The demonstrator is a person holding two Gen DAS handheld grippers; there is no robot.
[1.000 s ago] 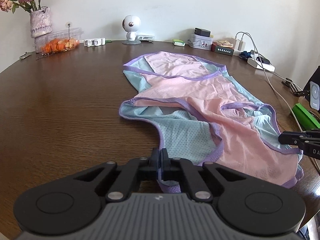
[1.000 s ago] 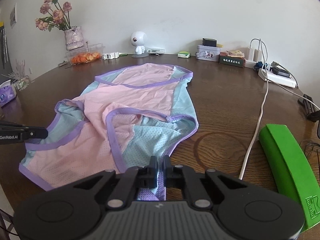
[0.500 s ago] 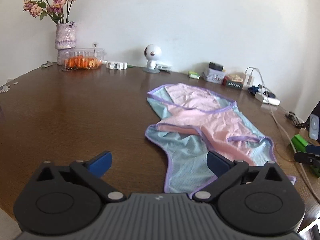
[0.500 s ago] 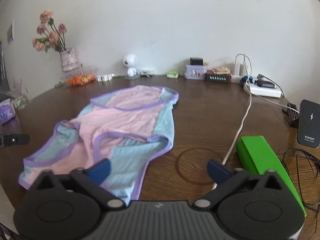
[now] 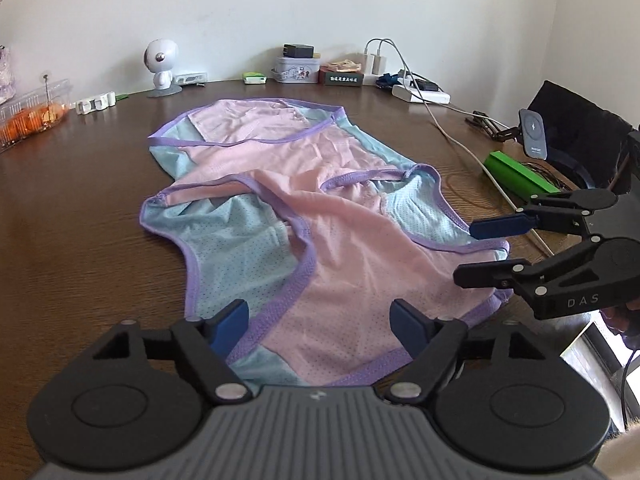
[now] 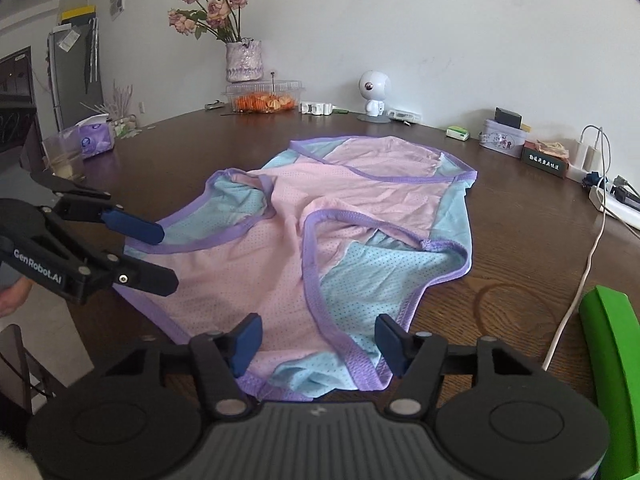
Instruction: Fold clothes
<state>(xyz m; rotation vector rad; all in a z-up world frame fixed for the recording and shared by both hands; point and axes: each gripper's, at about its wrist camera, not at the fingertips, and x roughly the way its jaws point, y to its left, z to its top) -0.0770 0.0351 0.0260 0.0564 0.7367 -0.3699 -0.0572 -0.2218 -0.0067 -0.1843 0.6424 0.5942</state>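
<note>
Left wrist view: the left claw (image 5: 320, 322) stands wide open and holds nothing; its fingers straddle the near end of the pink, blue and purple-trimmed garment (image 5: 320, 216), which lies spread on the desk (image 5: 80, 208) straight ahead of it. The right claw (image 5: 476, 252) hovers to the right, also spread apart and empty, over the garment's right edge. The garment's long axis runs away from the claw, its purple-banded far end pointing toward the wall.

Right wrist view: the right claw (image 6: 318, 340) is wide open over the near strap end, gripping nothing; the left claw (image 6: 160, 254) hangs to its left, over the left edge. A white cable (image 6: 580, 280) and a green case (image 6: 612, 352) lie close on the right.

Risk, as I judge it: the mesh is thin and rumpled in the middle, so a pinch could take one layer only and the fold would skew; a wide swing could snag the cable.
</note>
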